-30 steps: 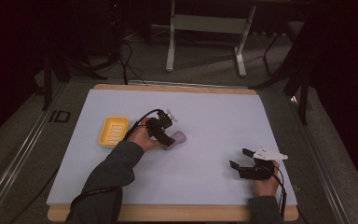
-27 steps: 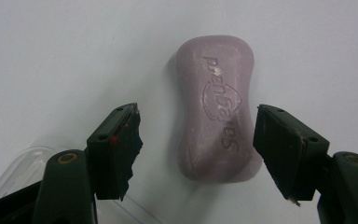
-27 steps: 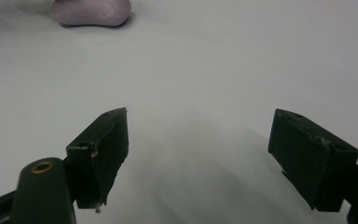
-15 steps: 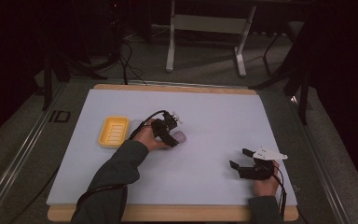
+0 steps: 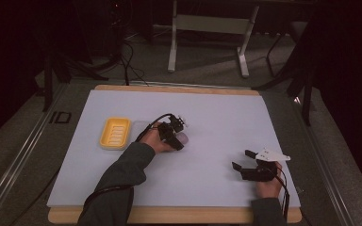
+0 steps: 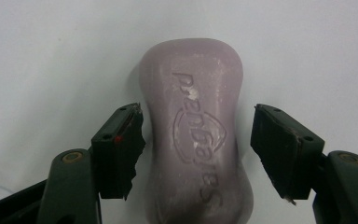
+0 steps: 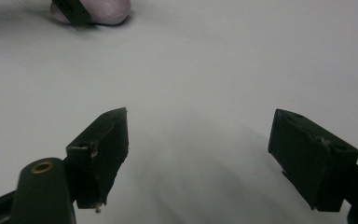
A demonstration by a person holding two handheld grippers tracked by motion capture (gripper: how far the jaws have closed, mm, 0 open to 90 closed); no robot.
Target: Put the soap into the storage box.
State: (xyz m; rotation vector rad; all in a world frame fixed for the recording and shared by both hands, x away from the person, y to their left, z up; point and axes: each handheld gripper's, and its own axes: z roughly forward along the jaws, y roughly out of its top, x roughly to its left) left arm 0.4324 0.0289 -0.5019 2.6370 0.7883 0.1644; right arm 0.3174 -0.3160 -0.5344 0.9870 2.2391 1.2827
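A pale purple bar of soap (image 6: 193, 140) with an embossed logo lies flat on the white table mat (image 5: 217, 113). My left gripper (image 6: 196, 109) straddles it from above. Its jaws have just been closing, and a thin gap still shows between each pad and the bar. In the high view the left gripper (image 5: 178, 137) hovers over the soap (image 5: 184, 138) near the table's middle. My right gripper (image 5: 241, 159) rests open near the front right with nothing between its jaws (image 7: 200, 114). In the right gripper view the soap (image 7: 107, 9) sits far off.
A yellow soap dish (image 5: 115, 133) stands on the mat just left of my left hand. The mat lies on a wooden board (image 5: 169, 214). Beyond the table's far edge are a metal stand (image 5: 207, 28) and floor cables.
My left hand has edged slightly right and lower over the soap. The right hand has kept still.
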